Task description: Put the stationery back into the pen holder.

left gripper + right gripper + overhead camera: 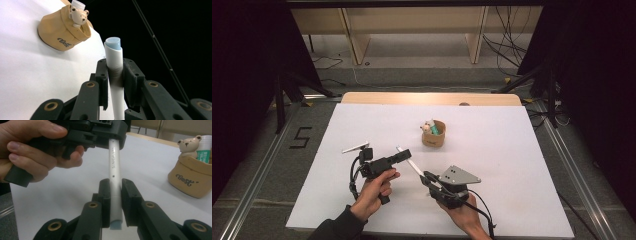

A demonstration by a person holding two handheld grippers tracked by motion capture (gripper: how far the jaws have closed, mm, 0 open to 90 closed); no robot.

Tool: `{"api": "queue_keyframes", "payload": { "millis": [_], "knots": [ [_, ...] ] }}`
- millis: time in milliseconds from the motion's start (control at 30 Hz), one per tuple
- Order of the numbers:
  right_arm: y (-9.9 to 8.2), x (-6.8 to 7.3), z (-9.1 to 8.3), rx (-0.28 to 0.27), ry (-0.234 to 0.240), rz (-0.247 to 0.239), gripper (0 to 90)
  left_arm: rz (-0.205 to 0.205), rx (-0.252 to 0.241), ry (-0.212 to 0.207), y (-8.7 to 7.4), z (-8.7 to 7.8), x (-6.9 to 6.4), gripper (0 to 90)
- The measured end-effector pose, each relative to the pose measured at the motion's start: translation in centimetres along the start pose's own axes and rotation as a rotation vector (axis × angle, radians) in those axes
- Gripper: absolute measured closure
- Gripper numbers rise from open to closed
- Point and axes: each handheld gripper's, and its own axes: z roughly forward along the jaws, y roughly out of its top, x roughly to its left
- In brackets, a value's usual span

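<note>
Both grippers are clamped on the same white pen (411,162), which runs as a slanted line just below the middle of the high view, lifted off the white table (512,165). The left gripper (404,154) sits left of centre in that view, held by the person's left hand (374,192), and grips the pen's upper-left end. The right gripper (427,176), lower and right of centre, carries its grey three-cornered plate (458,175) on top and holds the pen's other end.

In the left gripper view, the two black jaws press on either side of the pen (115,67) in the middle of the frame; its pale blue end cap (113,43) sticks up past them. No earlier view is there to compare, so all I can say is that the pads touch the barrel.

In the right gripper view, the jaws are closed tight on the barrel (114,182) at centre, and a blue-grey end pokes out at the bottom. The left hand (37,152) and its gripper (110,135) fill the upper left, grasping the pen's far end.

A tan pouch-shaped holder (434,136) stands above centre in the high view, well apart from the pen, with a small bear figure (427,127) and a green-labelled glue stick (205,148) inside.
</note>
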Motion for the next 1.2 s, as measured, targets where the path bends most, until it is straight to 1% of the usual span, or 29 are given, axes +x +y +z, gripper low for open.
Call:
{"api": "queue_keyframes", "payload": {
  "millis": [67,133,200,233,300,333,400,433,467,533,633,700,767,867,933,1067,1200],
  "knots": [
    [-0.1,0.0,0.0,0.002,0.001,0.002,79.1,-0.007,0.002,-0.009,0.0,0.0,0.0,75.7],
    [-0.1,0.0,0.1,0.005,0.000,0.002,78.3,-0.005,0.004,-0.017,0.0,0.0,-0.1,76.8],
    [-0.2,0.0,0.1,0.003,-0.001,-0.007,76.9,0.011,0.002,-0.021,0.0,-0.1,-0.3,77.2],
    [-0.2,0.0,0.1,-0.001,0.000,-0.011,73.4,0.024,0.000,-0.027,0.1,-0.1,-0.4,77.2],
    [0.0,0.0,-0.1,-0.002,0.002,-0.016,65.3,0.030,-0.008,-0.038,0.2,-0.3,-0.6,77.4],
    [0.1,-0.1,-0.2,-0.004,0.009,-0.011,63.9,0.039,-0.013,-0.037,0.3,-0.3,-0.7,77.5],
    [0.2,-0.2,-0.4,-0.016,0.023,0.000,59.2,0.074,-0.025,-0.033,0.5,-0.5,-1.0,77.5],
    [0.2,-0.3,-0.6,-0.021,0.030,0.003,56.9,0.085,-0.031,-0.031,0.6,-0.6,-1.1,77.5],
    [0.2,-0.3,-0.7,-0.023,0.031,0.003,54.9,0.107,-0.038,-0.022,0.7,-0.7,-1.1,77.5],
    [0.3,-0.4,-0.9,-0.023,0.040,0.010,51.9,0.122,-0.053,-0.013,0.9,-0.8,-1.2,77.5],
    [0.1,-0.6,-1.2,-0.019,0.031,0.009,47.1,0.127,-0.067,-0.010,1.2,-0.8,-1.2,77.5],
    [0.0,-0.7,-1.3,-0.017,0.024,0.012,45.8,0.134,-0.076,-0.009,1.4,-0.8,-1.3,77.5],
    [-0.1,-0.9,-1.5,-0.007,0.026,0.018,43.9,0.156,-0.085,-0.005,1.6,-0.8,-1.6,77.4],
    [-0.4,-1.1,-1.7,-0.003,0.016,0.022,41.6,0.193,-0.096,0.002,1.9,-0.7,-1.9,77.4],
    [-0.5,-1.3,-2.0,-0.002,0.011,0.028,39.9,0.225,-0.111,0.013,2.2,-0.5,-2.1,77.4],
    [-0.8,-1.9,-2.6,-0.006,0.001,0.047,37.7,0.247,-0.127,0.021,2.7,-0.2,-2.2,77.4],
    [-1.2,-2.4,-3.1,-0.006,-0.009,0.067,37.2,0.253,-0.140,0.021,3.3,0.1,-2.3,77.4]
  ]
}}
